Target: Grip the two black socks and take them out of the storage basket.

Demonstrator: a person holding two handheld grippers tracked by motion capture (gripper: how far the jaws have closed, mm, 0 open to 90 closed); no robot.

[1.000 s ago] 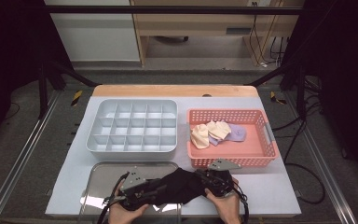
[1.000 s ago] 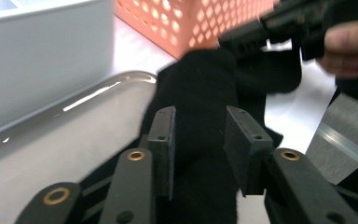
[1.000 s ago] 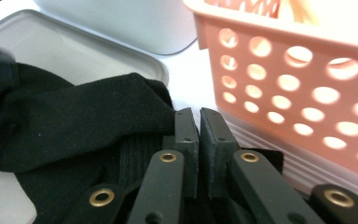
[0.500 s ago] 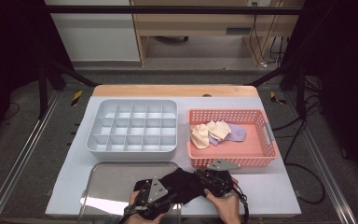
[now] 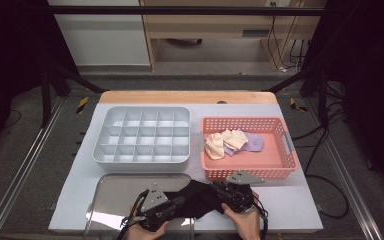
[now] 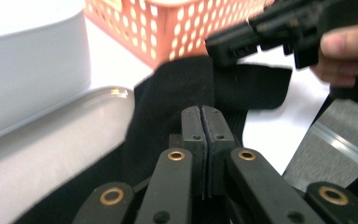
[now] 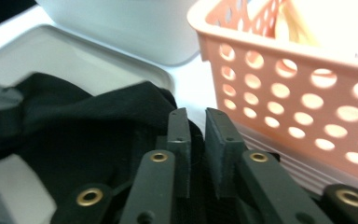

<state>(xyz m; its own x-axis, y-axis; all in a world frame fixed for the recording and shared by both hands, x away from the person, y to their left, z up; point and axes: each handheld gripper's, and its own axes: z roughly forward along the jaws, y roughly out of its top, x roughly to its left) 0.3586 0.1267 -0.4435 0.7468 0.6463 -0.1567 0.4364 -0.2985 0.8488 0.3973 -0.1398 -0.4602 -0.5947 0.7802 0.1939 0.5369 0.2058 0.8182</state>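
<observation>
While left tool (image 6: pixel 201 114) pinches black cloth (image 5: pixel 196 197), right tool (image 7: pixel 196 116) slightly parted over it.

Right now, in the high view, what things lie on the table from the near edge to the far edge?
Black cloth → metal tray → pink basket and grey divided box, side by side → wooden table edge.

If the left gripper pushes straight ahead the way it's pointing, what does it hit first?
Most likely the black cloth right past its fingers, then the right gripper holding the far edge; the pink basket lies beyond. Depth is hard to judge.
</observation>
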